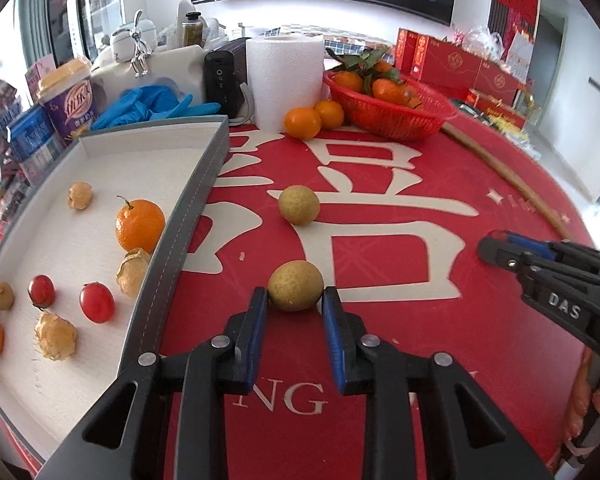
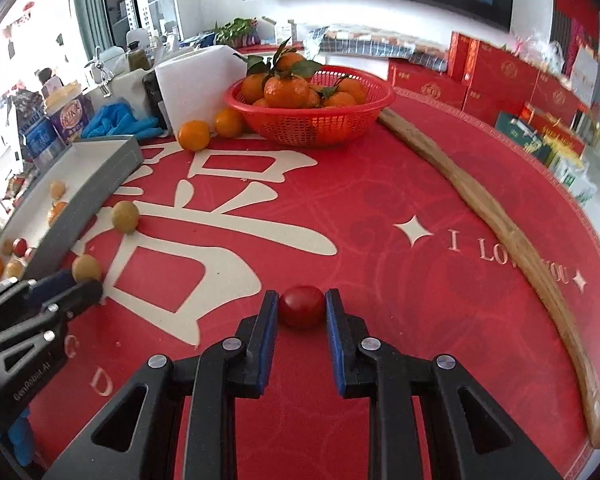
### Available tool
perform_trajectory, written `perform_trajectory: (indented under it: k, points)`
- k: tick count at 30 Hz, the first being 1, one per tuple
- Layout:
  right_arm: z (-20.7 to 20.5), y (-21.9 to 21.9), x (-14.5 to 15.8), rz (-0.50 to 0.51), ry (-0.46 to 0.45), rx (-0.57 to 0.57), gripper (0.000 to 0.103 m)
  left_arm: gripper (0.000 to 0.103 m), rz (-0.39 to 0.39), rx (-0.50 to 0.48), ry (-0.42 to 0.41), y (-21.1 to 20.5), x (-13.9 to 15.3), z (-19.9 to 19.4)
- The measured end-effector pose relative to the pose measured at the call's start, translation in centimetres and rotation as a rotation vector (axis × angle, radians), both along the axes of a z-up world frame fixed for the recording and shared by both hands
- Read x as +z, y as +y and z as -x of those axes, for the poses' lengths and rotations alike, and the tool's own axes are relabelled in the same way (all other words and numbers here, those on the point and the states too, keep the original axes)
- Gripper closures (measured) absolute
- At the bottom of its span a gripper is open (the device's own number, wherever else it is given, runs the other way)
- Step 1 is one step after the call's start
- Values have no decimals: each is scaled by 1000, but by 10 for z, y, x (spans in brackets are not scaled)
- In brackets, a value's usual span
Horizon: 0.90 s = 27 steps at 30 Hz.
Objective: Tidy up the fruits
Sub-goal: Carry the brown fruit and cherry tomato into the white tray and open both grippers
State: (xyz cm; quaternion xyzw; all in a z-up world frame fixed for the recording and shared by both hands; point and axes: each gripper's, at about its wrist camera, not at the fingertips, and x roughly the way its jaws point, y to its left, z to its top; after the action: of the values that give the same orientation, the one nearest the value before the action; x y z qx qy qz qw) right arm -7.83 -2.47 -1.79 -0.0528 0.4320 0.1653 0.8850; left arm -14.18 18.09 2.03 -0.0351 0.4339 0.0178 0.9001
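Gripping sits at the heart of this moment: the left gripper (image 1: 295,300) has its blue-padded fingers (image 1: 256,320) drawn in against the sides of a round, yellow-brown longan-like fruit (image 1: 295,286) resting on the red printed cloth of the bench (image 1: 400,340), while the right gripper (image 2: 302,304) has its fingers (image 2: 269,320) closed nearly as far as they go around a small glossy red cherry tomato (image 2: 302,306), also still on the cloth. Both fruits look pinched but not yet lifted, so the step in hand is the pick-up; the next move probably calls for a steady lift and a carry leftward over the wall of the grey-rimmed, white-lined tray (image 1: 188,216), without crushing the soft tomato. Further out, a second yellow-brown fruit (image 1: 299,205) lies loose on the cloth, and beyond it two loose oranges (image 1: 302,122) sit beside a red plastic mesh basket (image 1: 396,120) of leafy tangerines and a white paper towel roll (image 1: 284,80). Only the left wrist view shows the tray's contents plainly: an orange, two cherry tomatoes, papery husked fruits. Only the right wrist view shows the held tomato and the long wooden stick (image 2: 500,220) lying along the bench edge.
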Motion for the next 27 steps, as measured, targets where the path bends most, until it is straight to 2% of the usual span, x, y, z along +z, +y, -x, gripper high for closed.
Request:
perform_trajectory:
  k: [5, 10, 20, 27]
  points:
    - [-5, -1, 8, -51, 33, -5, 79, 73, 42, 30, -66, 20, 26, 7]
    - [-5, 19, 21, -75, 34, 42, 79, 73, 41, 122, -108, 62, 41, 13]
    - [-4, 103, 34, -122, 70, 212, 79, 73, 45, 312, -73, 143, 29, 20]
    - [7, 179, 47, -131, 63, 364, 79, 73, 38, 359, -54, 159, 21, 28]
